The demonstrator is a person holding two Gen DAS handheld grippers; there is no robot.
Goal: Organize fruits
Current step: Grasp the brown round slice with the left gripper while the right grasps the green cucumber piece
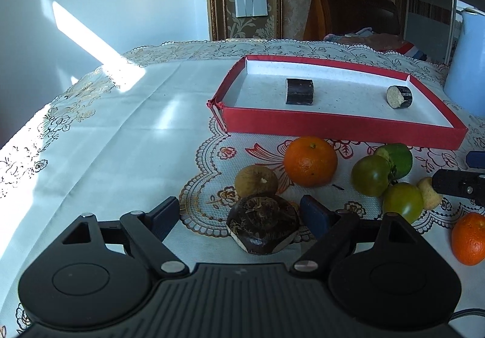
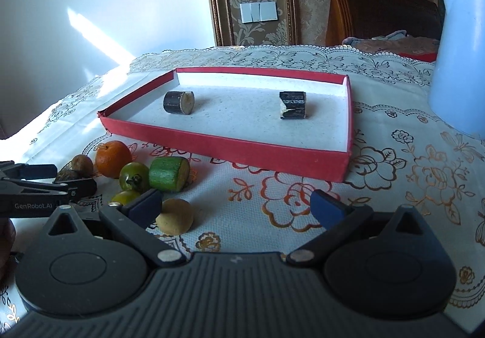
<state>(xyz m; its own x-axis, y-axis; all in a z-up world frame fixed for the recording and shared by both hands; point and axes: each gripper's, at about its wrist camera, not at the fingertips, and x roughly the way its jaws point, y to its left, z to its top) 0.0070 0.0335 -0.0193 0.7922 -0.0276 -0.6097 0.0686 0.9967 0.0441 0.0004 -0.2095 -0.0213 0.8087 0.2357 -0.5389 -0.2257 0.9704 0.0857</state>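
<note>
I am looking at a shallow red tray (image 2: 233, 146) with a speckled white floor; it is holding two dark cane pieces (image 2: 178, 102), one a round-cut cylinder, the other (image 2: 292, 105) split. The fruits are lying outside it on the near lace cloth (image 2: 394, 174): a glossy orange (image 1: 310, 161), green tomatoes (image 1: 370, 175), a cut green chunk (image 2: 169, 174), a tan fig (image 1: 256, 181). My left gripper (image 1: 239, 218) is standing spread around a dark, wrinkled water chestnut (image 1: 262, 225), pads not pressing. My right gripper (image 2: 238, 210) is hanging spread, gripping nothing, a pale round fruit (image 2: 175, 215) just beside its left finger. A blue jug (image 2: 460, 59) is standing far right.
</note>
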